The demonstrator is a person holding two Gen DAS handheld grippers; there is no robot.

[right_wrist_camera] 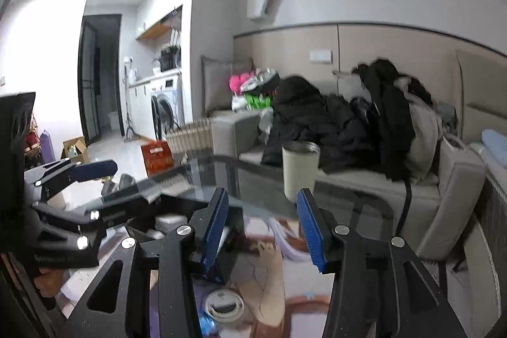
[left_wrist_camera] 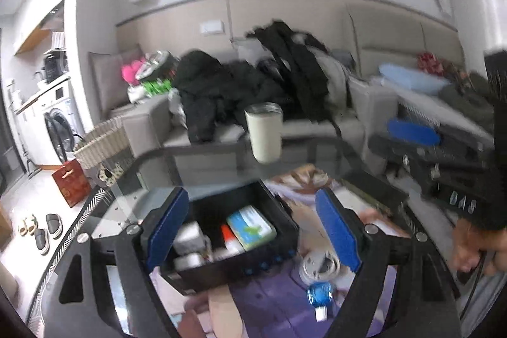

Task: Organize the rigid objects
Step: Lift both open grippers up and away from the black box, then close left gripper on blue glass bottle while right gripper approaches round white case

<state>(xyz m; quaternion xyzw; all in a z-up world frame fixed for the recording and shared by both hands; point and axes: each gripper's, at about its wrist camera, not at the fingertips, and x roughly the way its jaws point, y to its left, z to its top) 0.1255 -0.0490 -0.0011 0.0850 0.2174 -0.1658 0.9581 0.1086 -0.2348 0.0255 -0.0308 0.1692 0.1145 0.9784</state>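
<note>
From my left wrist, my left tool (left_wrist_camera: 253,228) stands wide open, gripping nothing, over a black box (left_wrist_camera: 240,238) of small items on the glass surface (left_wrist_camera: 202,167); a cup (left_wrist_camera: 264,132) stands beyond; from my right wrist, my right tool (right_wrist_camera: 263,227) is open and empty; the cup (right_wrist_camera: 300,168) is just ahead.

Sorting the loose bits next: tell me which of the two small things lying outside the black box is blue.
The small blue bottle nearest the camera, lying beyond the box's front corner. The other loose item, the white round coil just behind it, is white.
</note>
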